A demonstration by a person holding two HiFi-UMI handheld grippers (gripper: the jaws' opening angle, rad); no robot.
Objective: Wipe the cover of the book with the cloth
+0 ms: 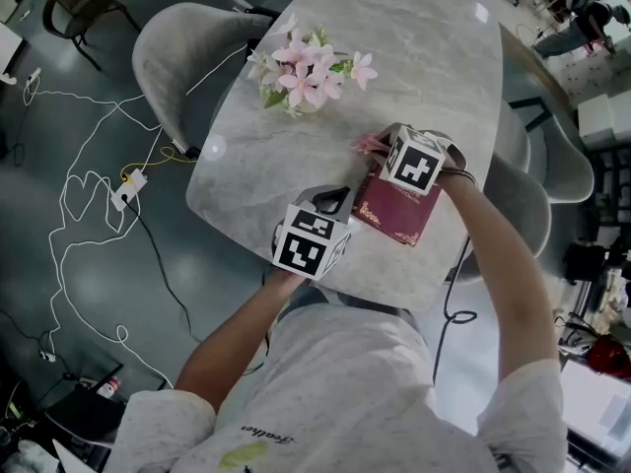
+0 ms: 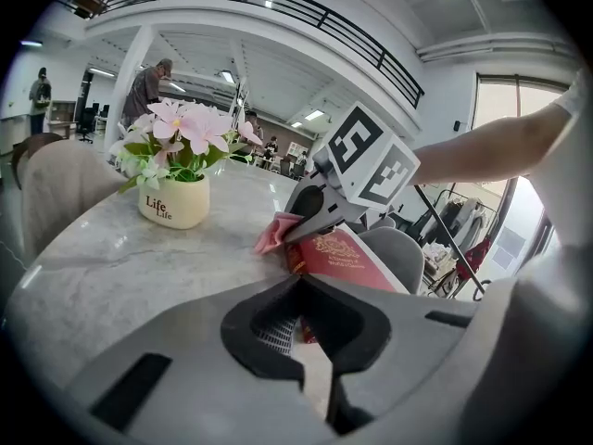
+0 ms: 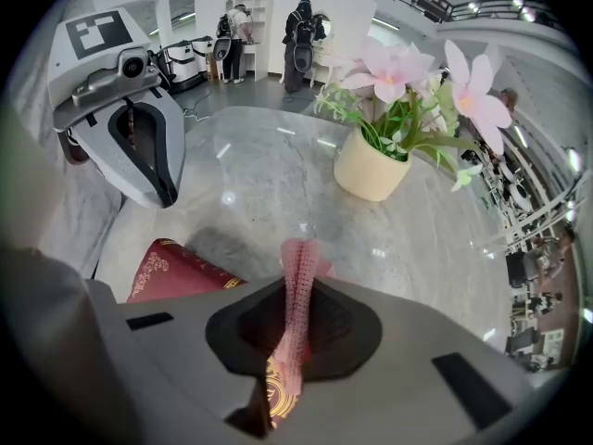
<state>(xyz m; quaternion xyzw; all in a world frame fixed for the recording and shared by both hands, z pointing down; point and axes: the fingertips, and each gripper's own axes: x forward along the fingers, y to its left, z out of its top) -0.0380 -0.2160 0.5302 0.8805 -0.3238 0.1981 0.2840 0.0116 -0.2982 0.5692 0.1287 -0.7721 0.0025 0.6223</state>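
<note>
**Head view.** The book (image 1: 399, 213) lay on the marble table (image 1: 434, 57), with one corner close to the near rim. My left gripper (image 1: 331, 201) sat at the book's left corner and my right gripper (image 1: 386, 151) at its far end, where the pink cloth (image 1: 368, 146) showed. The flower pot (image 1: 308, 75) stood well apart beyond them, with bare marble between. A chair (image 1: 182, 47) stood against the far-left edge of the table and a second chair (image 1: 527, 200) against the right edge. Cables (image 1: 84, 200) ran loose across the floor on the left. The marker cubes covered most of both jaw pairs.

**Left gripper view.** The jaws were closed on the book's near corner, with page edges and red cover between the pads. The gripper body cut off the book's near half. The right gripper (image 2: 298, 225) blocked the far end, with the cloth (image 2: 271, 235) just beside it. The flower pot (image 2: 173, 200) stood clear to the left.

**Right gripper view.** The jaws pinched the cloth (image 3: 296, 290), a narrow upright fold. The book (image 3: 176, 272) lay beneath them, and only its left corner and a strip of gold ornament showed. I could not tell whether the cloth touched the cover. Open marble lay ahead as far as the flower pot (image 3: 375, 170).
</note>
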